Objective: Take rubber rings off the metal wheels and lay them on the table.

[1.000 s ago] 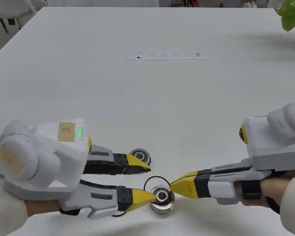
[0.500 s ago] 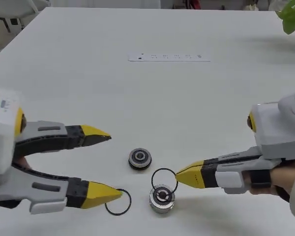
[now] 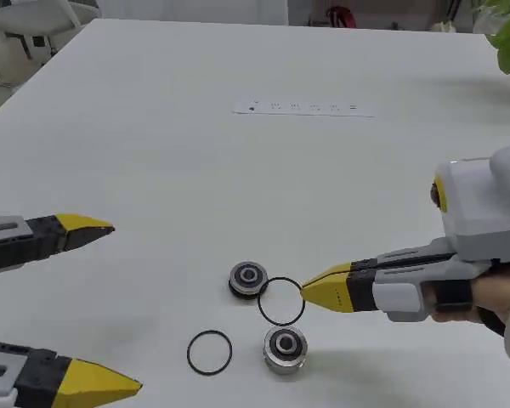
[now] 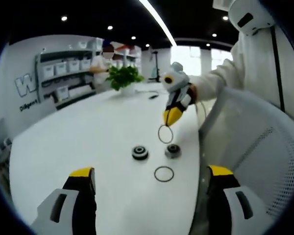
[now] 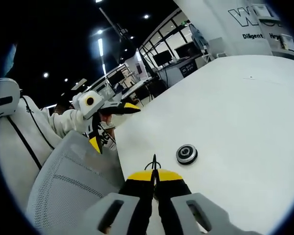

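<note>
Right hand-held gripper (image 3: 304,292) pinches rubber ring (image 3: 260,303) beside metal wheels (image 3: 247,278), near table (image 3: 153,153) edge.

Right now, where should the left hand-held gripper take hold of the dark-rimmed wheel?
Across its rim, from above on the left. The wheel lies flat with that side free; the right hand-held gripper and its ring crowd the other side.

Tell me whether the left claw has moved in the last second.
Yes. The left claw has pulled back leftward in the head view, away from the nearer metal wheel where its tip was, and its jaws now stand wide apart.
</note>
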